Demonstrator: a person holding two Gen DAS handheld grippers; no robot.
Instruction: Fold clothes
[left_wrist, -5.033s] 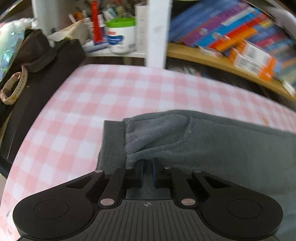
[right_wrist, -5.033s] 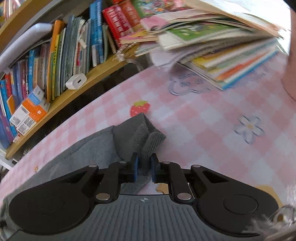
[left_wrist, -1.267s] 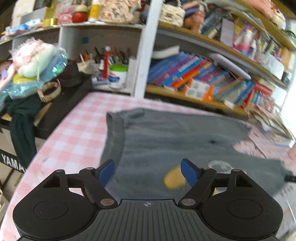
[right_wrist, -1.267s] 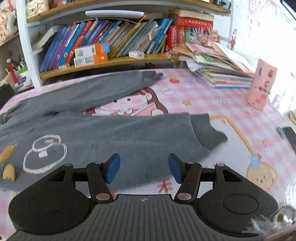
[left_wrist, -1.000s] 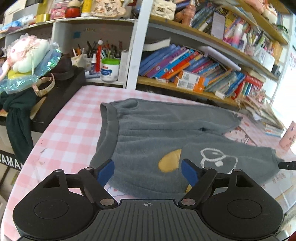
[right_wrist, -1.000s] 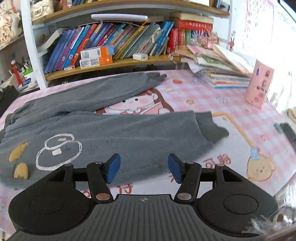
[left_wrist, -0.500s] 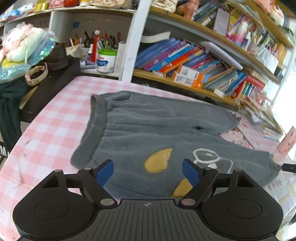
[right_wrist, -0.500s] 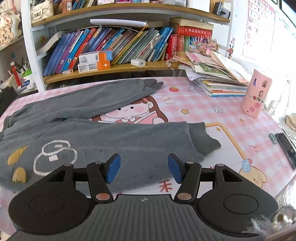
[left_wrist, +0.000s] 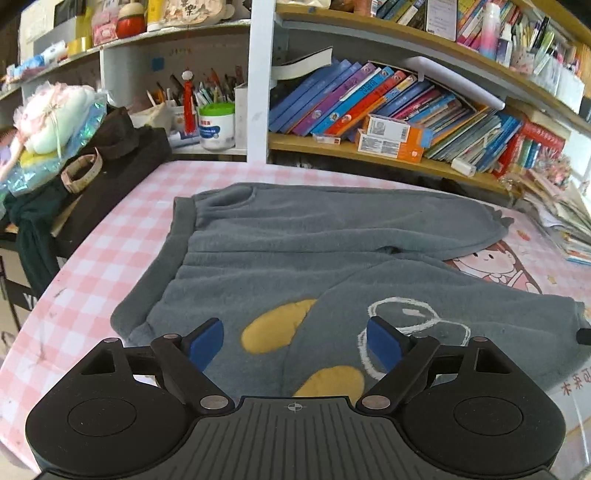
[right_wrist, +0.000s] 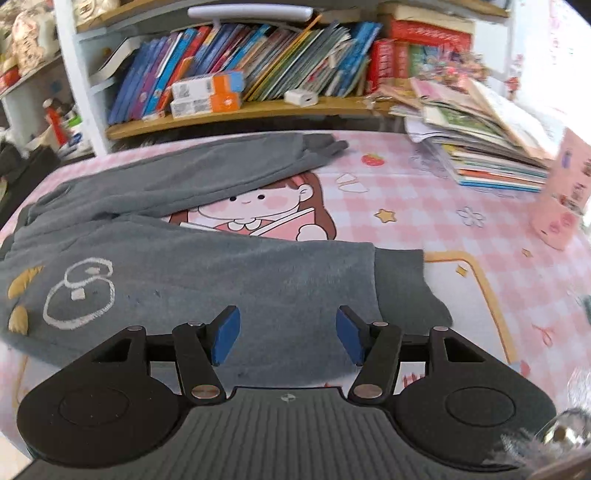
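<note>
Grey fleece trousers (left_wrist: 314, 240) lie spread flat on the pink checked tablecloth (left_wrist: 122, 236), waistband (left_wrist: 181, 229) at the left, both legs running right. Yellow patches and a white outline mark the near leg. My left gripper (left_wrist: 295, 339) hovers over the near hip; its jaws are opening, with nothing gripped between the blue pads. In the right wrist view the trousers (right_wrist: 221, 266) fill the middle. My right gripper (right_wrist: 286, 332) stands open just above the near leg, a little left of its cuff (right_wrist: 402, 280). The far leg's cuff (right_wrist: 325, 146) lies near the shelf.
Bookshelves (left_wrist: 388, 122) run along the table's far side. A stack of books (right_wrist: 480, 147) and a pink cup (right_wrist: 561, 206) stand at the right end. A black case (left_wrist: 110, 173) with bags on it borders the left edge, near a white jar (left_wrist: 216, 125).
Both grippers, earlier shut on the far leg's waistband and cuff, have let go and pulled back. Over the last second both have closed in on the near leg.
</note>
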